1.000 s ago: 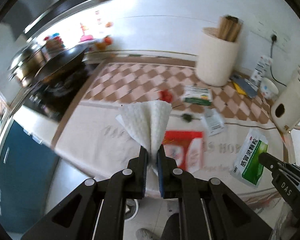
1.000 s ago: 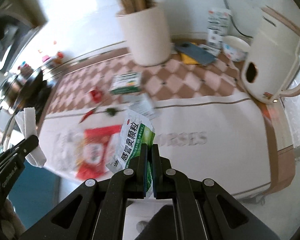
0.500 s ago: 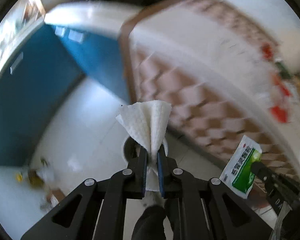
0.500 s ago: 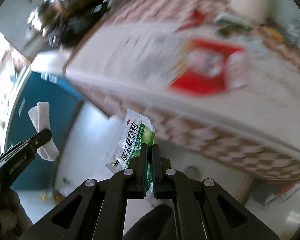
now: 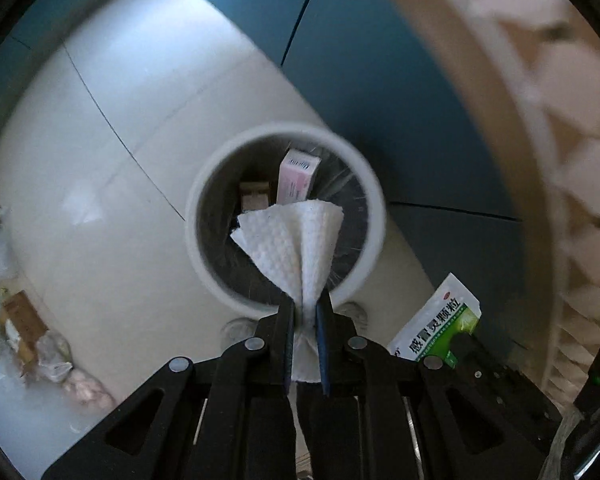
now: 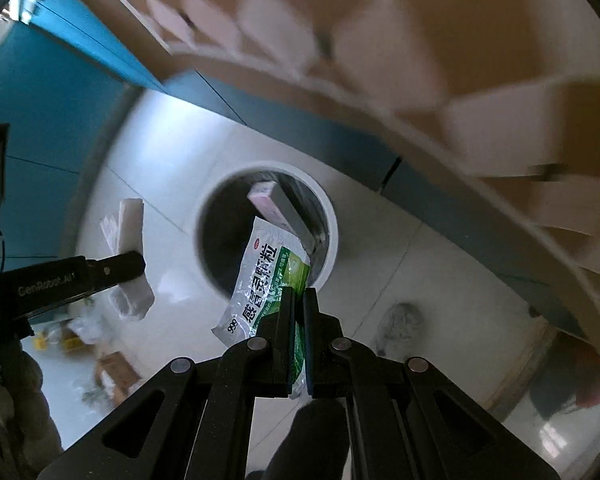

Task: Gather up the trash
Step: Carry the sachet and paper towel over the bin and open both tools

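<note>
My left gripper [image 5: 303, 304] is shut on a white paper towel [image 5: 292, 240] and holds it over the open mouth of a round white trash bin [image 5: 374, 216] on the floor. A pink box [image 5: 297, 176] and a brown box [image 5: 254, 196] lie inside the bin. My right gripper [image 6: 299, 294] is shut on a green and white medicine sachet [image 6: 266, 276] above the same bin [image 6: 330, 224]. The sachet also shows in the left wrist view [image 5: 438, 326]. The left gripper and its towel [image 6: 130, 236] show at the left of the right wrist view.
Blue cabinet fronts [image 5: 380, 60] stand behind the bin. The counter edge with its checked cloth [image 6: 420, 40] overhangs at the upper right. Boxes and bags [image 5: 28, 332] lie on the white tiled floor at the left.
Both grippers have swung from the countertop down to the floor, each still holding its item. The trash bin now sits right below both of them.
</note>
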A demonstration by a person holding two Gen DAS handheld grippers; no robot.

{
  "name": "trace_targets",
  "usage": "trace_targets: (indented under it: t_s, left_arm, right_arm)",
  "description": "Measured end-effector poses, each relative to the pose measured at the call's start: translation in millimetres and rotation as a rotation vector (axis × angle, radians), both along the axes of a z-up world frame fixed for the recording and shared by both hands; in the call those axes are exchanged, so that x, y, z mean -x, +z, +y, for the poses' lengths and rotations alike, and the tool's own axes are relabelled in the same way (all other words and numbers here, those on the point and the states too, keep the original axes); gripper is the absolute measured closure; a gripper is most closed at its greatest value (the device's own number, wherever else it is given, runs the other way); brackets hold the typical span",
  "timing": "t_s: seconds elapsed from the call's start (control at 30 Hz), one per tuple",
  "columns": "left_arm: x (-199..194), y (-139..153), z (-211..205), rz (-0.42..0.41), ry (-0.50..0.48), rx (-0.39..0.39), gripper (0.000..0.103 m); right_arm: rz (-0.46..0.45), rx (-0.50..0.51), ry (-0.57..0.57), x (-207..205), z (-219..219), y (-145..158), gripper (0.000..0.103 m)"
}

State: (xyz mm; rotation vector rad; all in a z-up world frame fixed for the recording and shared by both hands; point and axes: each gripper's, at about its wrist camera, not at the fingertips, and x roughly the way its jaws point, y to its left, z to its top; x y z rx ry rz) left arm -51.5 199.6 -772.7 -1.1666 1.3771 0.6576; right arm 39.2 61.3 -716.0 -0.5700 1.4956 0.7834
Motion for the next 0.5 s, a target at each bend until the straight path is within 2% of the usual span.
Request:
trace_targets:
  t_s: [0.07, 0.17, 0.3, 0.37, 0.4, 0.43, 0.5]
  left_arm:
    - [0, -31, 4, 0.002, -0.003, 0.024, 0.095]
    - [1, -60, 4, 0.009, -0.017, 0.032, 0.092]
    - [7, -80, 2, 0.017, -0.045, 0.041, 0.088]
    - [11, -82, 6, 0.035, -0.044, 0.025, 0.069]
    - [11, -81, 7, 0.047, -0.043, 0.011, 0.04]
    - [14, -79, 7, 0.054, -0.041, -0.007, 0.021]
    - [21, -76, 10, 0.065, -0.036, -0.04, 0.015]
  right_arm:
    - [0.007, 0.021, -0.004, -4, 7, -43, 0.099]
    - [0.03, 0.051, -0.009, -6, 16, -95, 0.099]
    - [0.056, 0.087, -0.001, -4, 26, -139, 0.099]
    - [0.067, 0.096, -0.001, -5, 28, -155, 0.098]
    - [0.069, 0.1, 0.005, -4, 30, -161, 0.098]
    - [0.072, 0.102, 0.008, -3, 31, -165, 0.096]
    - [0.074, 0.105, 0.008, -3, 33, -170, 0.09]
